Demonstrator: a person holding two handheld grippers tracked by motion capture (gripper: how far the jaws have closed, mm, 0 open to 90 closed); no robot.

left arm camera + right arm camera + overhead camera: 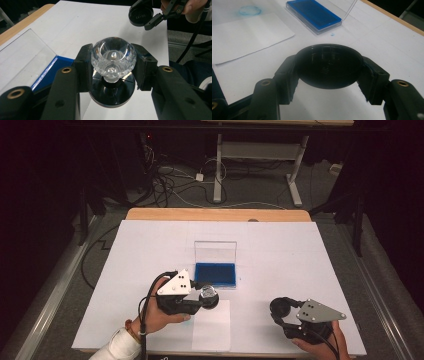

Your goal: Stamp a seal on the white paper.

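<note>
Seen from above, left to right. The left gripper (204,296), held in the person's left hand (161,316), hovers near the front edge of the white surface (150,250). Its fingers (83,67) are clamped on the faceted clear knob of a stamp (113,62), whose round black base points down over a loose sheet of paper (212,330). In the left gripper view the knob sits squarely between the two fingers, both pressing its sides.

Just behind the stamp lies an open ink pad (215,273), its blue cushion facing up and its clear lid (215,251) standing upright at the far edge. In the right gripper view a faint blue round mark (250,10) shows near the paper, and a small blue spot (332,34) beside the ink pad.

Farther right, well apart from the stamp, the right gripper (280,311) rests in the right hand (320,345). Its fingers (287,75) are clamped on a round black cap (329,66), held above the surface.
</note>
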